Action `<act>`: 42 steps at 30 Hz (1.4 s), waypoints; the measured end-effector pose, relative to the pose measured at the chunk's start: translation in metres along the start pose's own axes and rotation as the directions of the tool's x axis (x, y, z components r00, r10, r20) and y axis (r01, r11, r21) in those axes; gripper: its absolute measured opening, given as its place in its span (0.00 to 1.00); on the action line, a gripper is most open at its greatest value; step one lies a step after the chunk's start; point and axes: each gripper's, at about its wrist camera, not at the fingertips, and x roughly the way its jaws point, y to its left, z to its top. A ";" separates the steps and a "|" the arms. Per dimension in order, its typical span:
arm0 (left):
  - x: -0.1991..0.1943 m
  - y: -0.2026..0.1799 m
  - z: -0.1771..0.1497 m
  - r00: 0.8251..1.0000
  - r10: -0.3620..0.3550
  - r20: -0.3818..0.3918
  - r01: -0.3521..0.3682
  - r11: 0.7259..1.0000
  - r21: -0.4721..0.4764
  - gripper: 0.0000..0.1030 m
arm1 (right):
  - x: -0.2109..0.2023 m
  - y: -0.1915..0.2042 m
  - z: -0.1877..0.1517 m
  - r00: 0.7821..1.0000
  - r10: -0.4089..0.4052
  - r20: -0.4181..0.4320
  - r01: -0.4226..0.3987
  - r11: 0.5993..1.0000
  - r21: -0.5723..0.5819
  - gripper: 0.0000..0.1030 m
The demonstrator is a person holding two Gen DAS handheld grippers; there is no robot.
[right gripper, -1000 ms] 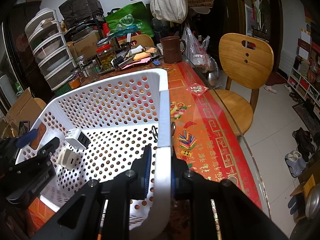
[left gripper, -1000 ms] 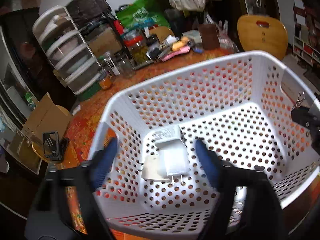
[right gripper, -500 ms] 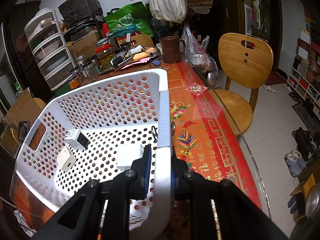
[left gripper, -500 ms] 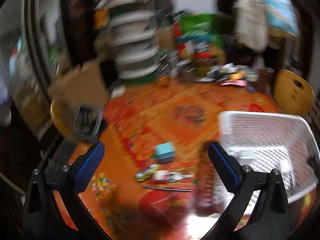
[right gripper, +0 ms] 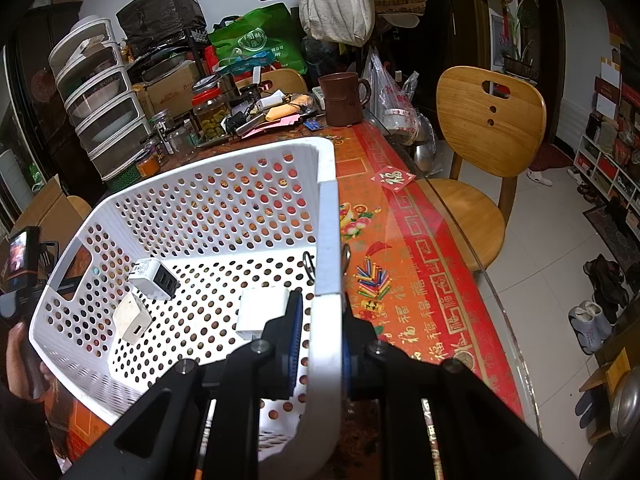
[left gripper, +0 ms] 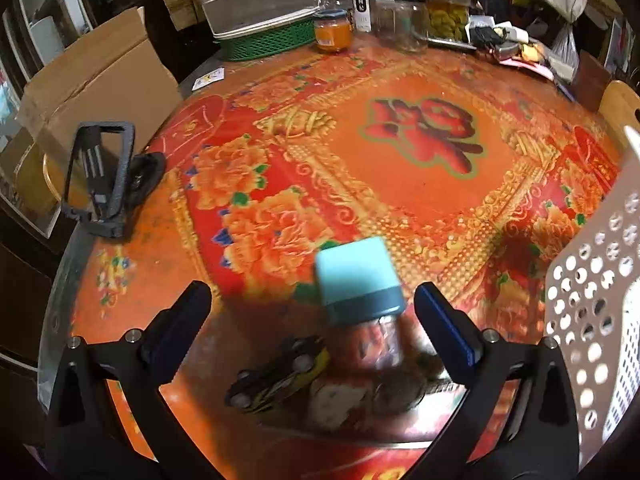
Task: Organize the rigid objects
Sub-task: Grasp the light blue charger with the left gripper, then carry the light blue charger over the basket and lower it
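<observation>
My left gripper is open wide over the red patterned tablecloth. Between its fingers, touching neither, stands a clear jar with a teal square lid. A black and yellow toy car and some small blurred items lie just in front of the jar. My right gripper is shut on the near wall of the white perforated basket. Three white chargers lie in the basket: one with a black face, a flat one and a block.
The basket's corner stands right of the left gripper. A black phone stand sits at the table's left edge beside a cardboard box. Jars and drawers crowd the far side. A wooden chair stands right.
My left gripper came out of the basket and swung left and down to the jar on the table. A third white charger now lies in the basket. The right gripper has not moved.
</observation>
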 end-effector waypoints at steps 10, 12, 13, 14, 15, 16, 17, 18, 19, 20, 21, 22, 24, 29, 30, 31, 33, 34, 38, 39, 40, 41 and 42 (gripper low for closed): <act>0.013 -0.018 0.004 0.999 -0.041 -0.016 0.040 0.999 -0.035 0.81 | 0.000 0.000 -0.001 1.000 0.000 0.000 0.000 1.000 -0.002 0.14; 0.017 -0.016 0.003 0.998 -0.063 -0.023 0.062 0.997 -0.046 0.63 | 0.000 0.000 -0.001 1.000 -0.001 0.001 0.001 1.000 -0.002 0.14; 0.020 -0.016 0.001 0.997 -0.068 -0.025 0.066 0.997 -0.050 0.52 | 0.000 0.000 -0.001 1.000 0.000 0.001 0.000 1.000 -0.002 0.14; 0.020 -0.014 0.001 0.996 -0.085 -0.018 0.084 0.995 -0.059 0.48 | 0.000 0.000 -0.001 1.000 0.000 0.001 0.000 1.000 -0.002 0.14; 0.020 -0.013 0.001 0.996 -0.092 -0.019 0.091 0.994 -0.064 0.40 | 0.000 0.000 -0.001 1.000 0.000 0.001 0.000 1.000 -0.002 0.14; 0.019 -0.013 0.001 0.996 -0.088 -0.017 0.086 0.994 -0.066 0.40 | 0.000 0.000 -0.001 1.000 -0.001 0.000 0.001 1.000 -0.002 0.14; 0.017 -0.013 0.000 0.998 -0.063 -0.005 0.062 0.996 -0.069 0.40 | 0.000 0.000 -0.001 1.000 -0.001 0.000 0.001 1.000 -0.002 0.14; 0.015 -0.011 0.000 0.999 -0.045 0.008 0.046 0.996 -0.075 0.39 | 0.000 0.000 -0.001 1.000 -0.001 0.000 0.001 1.000 -0.003 0.14; 0.010 -0.008 -0.001 0.999 -0.011 0.035 0.014 0.996 -0.089 0.39 | 0.000 0.000 -0.001 1.000 -0.001 0.000 0.001 1.000 -0.003 0.14; 0.005 -0.005 -0.001 0.998 0.011 0.055 -0.005 0.995 -0.101 0.39 | 0.000 0.000 -0.002 1.000 -0.002 0.001 0.002 1.000 -0.004 0.14; 0.001 -0.002 -0.002 0.997 0.032 0.069 -0.024 0.994 -0.107 0.39 | 0.000 0.000 -0.001 1.000 -0.001 0.000 0.001 1.000 -0.003 0.14; -0.008 0.000 -0.002 0.992 0.082 0.099 -0.071 0.991 -0.113 0.39 | 0.000 0.000 -0.001 1.000 -0.002 0.000 0.002 1.000 -0.003 0.14; -0.019 0.004 -0.003 0.986 0.114 0.124 -0.099 0.988 -0.120 0.39 | 0.000 0.000 -0.001 1.000 -0.001 0.000 0.001 1.000 -0.003 0.14; -0.053 0.016 -0.007 0.969 0.173 0.179 -0.147 0.978 -0.151 0.39 | 0.000 0.000 -0.001 1.000 -0.002 0.000 0.002 1.000 -0.004 0.14; -0.060 0.018 -0.009 0.965 0.181 0.190 -0.152 0.976 -0.155 0.39 | 0.000 0.000 -0.001 1.000 -0.002 -0.001 0.002 1.000 -0.005 0.14; -0.067 0.019 -0.010 0.960 0.193 0.201 -0.162 0.974 -0.160 0.39 | 0.000 0.001 -0.001 1.000 -0.003 -0.001 0.003 1.000 -0.006 0.14; -0.081 0.020 -0.013 0.950 0.216 0.228 -0.180 0.969 -0.168 0.39 | 0.000 0.000 -0.001 1.000 -0.003 -0.001 0.003 1.000 -0.007 0.14; -0.089 0.021 -0.014 0.945 0.221 0.240 -0.183 0.968 -0.169 0.39 | 0.000 0.001 -0.001 1.000 -0.003 -0.001 0.003 1.000 -0.006 0.14; -0.123 0.014 -0.021 0.938 0.177 0.298 -0.136 0.979 -0.154 0.39 | -0.001 0.001 -0.001 1.000 -0.002 -0.001 0.002 1.000 -0.006 0.14; -0.133 0.011 -0.024 0.935 0.160 0.315 -0.119 0.982 -0.147 0.39 | -0.001 0.000 -0.001 1.000 -0.003 -0.001 0.003 1.000 -0.006 0.14; -0.139 0.008 -0.026 0.933 0.154 0.325 -0.112 0.983 -0.143 0.39 | -0.001 0.001 -0.001 1.000 -0.003 -0.001 0.003 1.000 -0.006 0.14; -0.149 0.003 -0.028 0.928 0.145 0.342 -0.104 0.986 -0.133 0.39 | -0.001 0.000 -0.001 1.000 -0.003 -0.001 0.003 1.000 -0.006 0.14; -0.158 -0.003 -0.031 0.922 0.145 0.359 -0.107 0.986 -0.124 0.40 | -0.001 0.001 -0.001 1.000 -0.003 -0.001 0.003 1.000 -0.006 0.14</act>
